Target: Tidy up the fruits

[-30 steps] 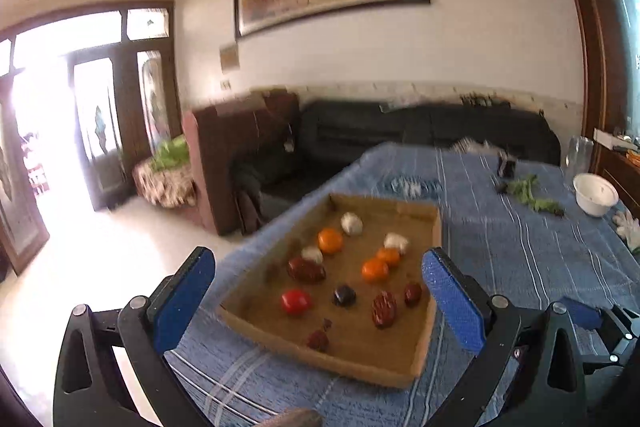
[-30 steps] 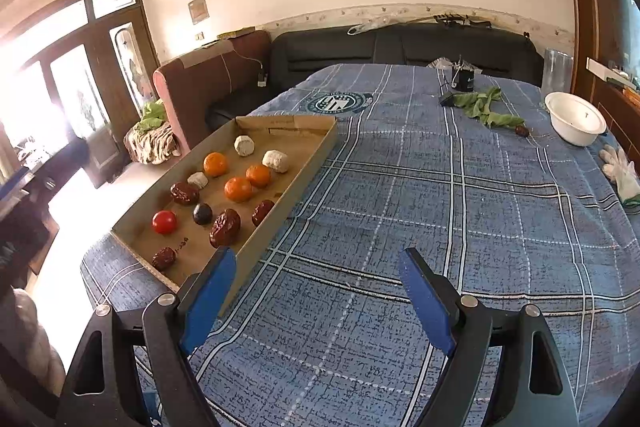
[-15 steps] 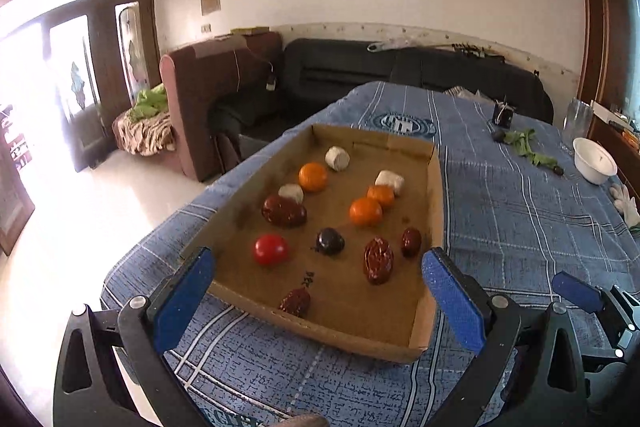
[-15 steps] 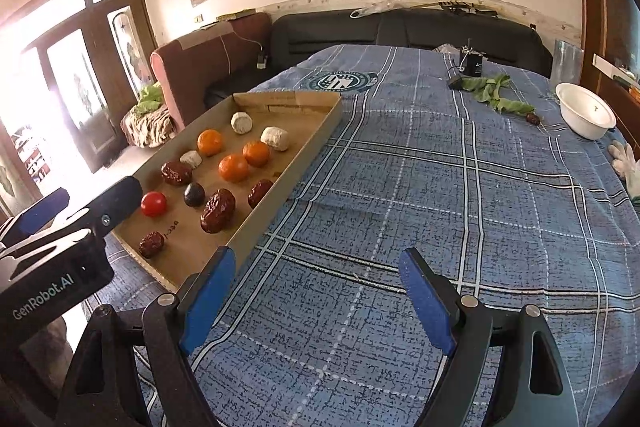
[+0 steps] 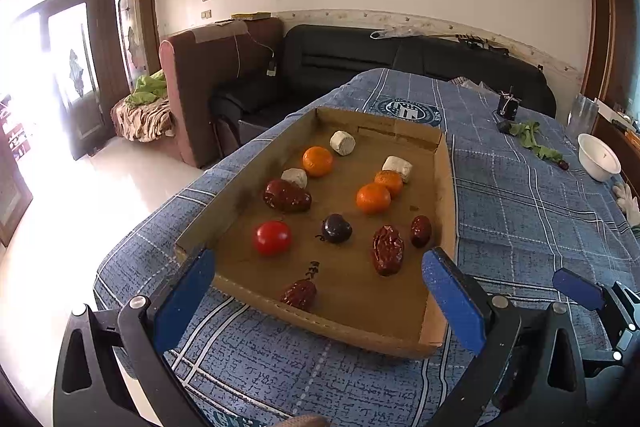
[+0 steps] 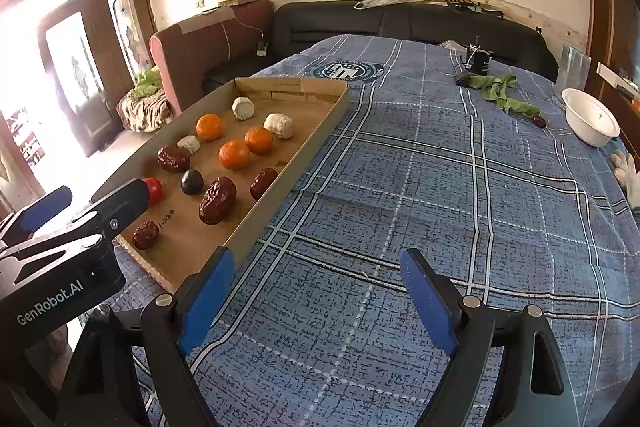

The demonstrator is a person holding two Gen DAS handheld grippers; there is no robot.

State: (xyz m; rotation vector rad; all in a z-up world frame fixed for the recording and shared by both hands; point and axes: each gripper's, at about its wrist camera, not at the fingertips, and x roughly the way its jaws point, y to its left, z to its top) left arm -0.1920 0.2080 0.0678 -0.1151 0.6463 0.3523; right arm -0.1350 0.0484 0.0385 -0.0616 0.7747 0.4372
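A shallow cardboard tray (image 5: 446,187) (image 6: 316,131) lies on the blue plaid tablecloth. In it are three oranges (image 5: 373,198), several dark red dates (image 5: 387,249) (image 6: 218,199), a red tomato (image 5: 272,237), a dark plum (image 5: 337,227) (image 6: 192,181) and three white lumps (image 5: 342,142). My left gripper (image 5: 316,291) hovers open over the tray's near end, nothing between its blue pads. To the right of the tray, my right gripper (image 6: 316,295) stands open over bare cloth. The left gripper's body hides part of the tomato (image 6: 154,187) in the right wrist view.
A white bowl (image 6: 590,117) (image 5: 598,157) sits at the table's far right, with green leaves (image 6: 502,93) and a small black object (image 6: 478,61) behind it. A white glove (image 6: 628,171) lies at the right edge. Sofas stand beyond the table; the floor drops off left of the tray.
The left gripper sank and tipped downward, so the tray now sits lower and larger between its fingers. The right gripper shifted slightly; the left gripper's body came into its view at lower left.
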